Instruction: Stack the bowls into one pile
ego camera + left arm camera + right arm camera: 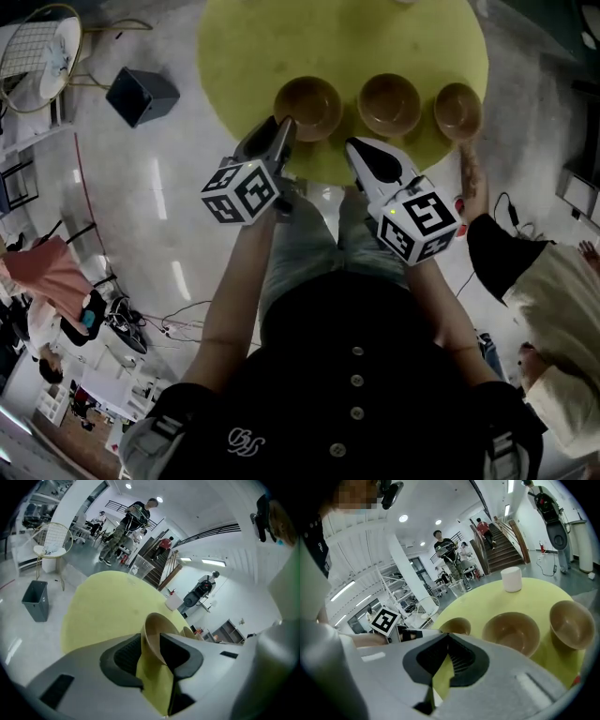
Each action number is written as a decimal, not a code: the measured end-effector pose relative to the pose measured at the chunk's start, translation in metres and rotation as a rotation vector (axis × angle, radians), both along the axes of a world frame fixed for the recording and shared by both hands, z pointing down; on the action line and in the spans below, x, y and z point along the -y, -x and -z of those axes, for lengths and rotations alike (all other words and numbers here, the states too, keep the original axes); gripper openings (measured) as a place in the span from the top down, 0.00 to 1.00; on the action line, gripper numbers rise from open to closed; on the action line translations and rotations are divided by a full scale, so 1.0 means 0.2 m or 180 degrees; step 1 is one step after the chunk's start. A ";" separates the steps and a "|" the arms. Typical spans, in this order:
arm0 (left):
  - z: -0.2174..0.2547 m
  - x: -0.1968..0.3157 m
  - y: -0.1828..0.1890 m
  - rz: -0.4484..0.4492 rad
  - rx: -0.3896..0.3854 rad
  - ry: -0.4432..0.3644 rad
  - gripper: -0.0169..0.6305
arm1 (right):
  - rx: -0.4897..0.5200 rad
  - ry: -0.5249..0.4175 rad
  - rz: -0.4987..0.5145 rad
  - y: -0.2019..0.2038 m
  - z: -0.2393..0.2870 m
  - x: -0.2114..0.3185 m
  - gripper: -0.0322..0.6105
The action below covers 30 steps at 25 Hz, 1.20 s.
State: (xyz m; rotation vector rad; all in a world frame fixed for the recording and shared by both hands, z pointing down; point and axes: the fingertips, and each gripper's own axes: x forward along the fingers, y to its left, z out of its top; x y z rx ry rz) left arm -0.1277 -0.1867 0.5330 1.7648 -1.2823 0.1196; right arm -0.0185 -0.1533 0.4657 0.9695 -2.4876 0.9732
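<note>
Bowls: left bowl [307, 105], middle bowl [389, 101], right bowl [457, 108], in a row on table [244, 37]; none stacked.
Left gripper [284, 129]: jaws spread astride left bowl's rim.
Right gripper [359, 150]: jaws together, empty.
Remaining: apparently every stacking move.

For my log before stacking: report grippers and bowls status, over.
Left gripper open, rim of leftmost round brown bowl between jaws. Right gripper shut, empty. Middle bowl, right bowl unstacked on round yellow table. No obstruction.

bowls [307, 106] [389, 103] [457, 110]: 3 | tools [284, 124] [352, 146]: 2 | table [234, 56]: 1 | cup [511, 579]: 1 | bin [141, 94]: 1
</note>
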 end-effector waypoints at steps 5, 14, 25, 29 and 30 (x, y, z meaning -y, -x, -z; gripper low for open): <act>-0.04 0.02 0.03 0.0093 -0.0035 0.0060 0.86 | -0.0008 0.0023 -0.0037 0.01 -0.02 0.00 0.95; -0.03 0.04 0.02 0.0061 -0.0045 0.0061 0.92 | 0.0034 -0.0030 -0.0187 -0.03 -0.02 -0.01 0.95; 0.19 0.06 -0.08 -0.0052 -0.0044 -0.0084 0.92 | 0.0081 -0.0213 -0.0356 -0.16 0.16 0.04 0.95; 0.24 0.07 -0.12 -0.0129 -0.0063 -0.0169 0.92 | 0.0090 -0.0289 -0.0450 -0.21 0.18 0.05 0.95; 0.26 0.08 -0.13 -0.0147 -0.0069 -0.0199 0.92 | 0.0094 -0.0301 -0.0476 -0.23 0.18 0.05 0.95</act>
